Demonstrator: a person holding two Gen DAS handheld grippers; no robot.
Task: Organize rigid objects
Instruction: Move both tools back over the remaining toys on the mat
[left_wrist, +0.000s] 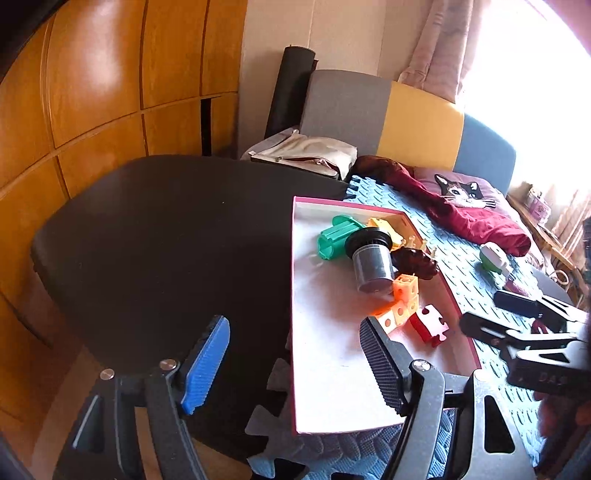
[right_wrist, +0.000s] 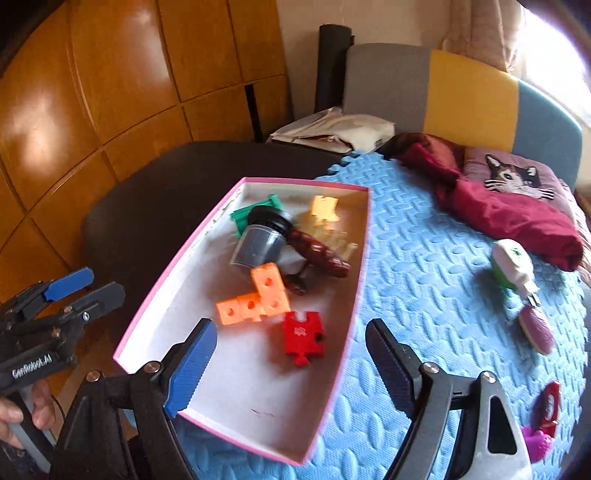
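Pink-rimmed box (right_wrist: 360, 266) at centre frame of the right wrist view, on a blue foam mat (right_wrist: 443, 288). Inside, toward its upper half: green piece (right_wrist: 245, 218) and yellow piece (right_wrist: 325, 206) at the far end, a dark-lidded jar (right_wrist: 258, 243) lying on its side against the green one, a brown ridged piece (right_wrist: 321, 251) just right of the jar. Below these, an orange cube cluster (right_wrist: 255, 301), then a red puzzle block (right_wrist: 303, 338) just beside it, lower right. Right gripper (right_wrist: 291, 358) at lower centre, fingers spread wide, holding nothing, above the near end of the box. Left gripper (right_wrist: 85, 288) at the left edge, fingers parted, empty, outside the box over the dark table (right_wrist: 155, 192). On the mat, right of frame and well apart from the box: a white-and-green item (right_wrist: 511, 264), a pink brush-like item (right_wrist: 537, 330), a red item (right_wrist: 550, 404) and a magenta one (right_wrist: 537, 441) at lower right. Maroon cloth (right_wrist: 509, 214) with a cat cushion (right_wrist: 513, 177) at upper right.
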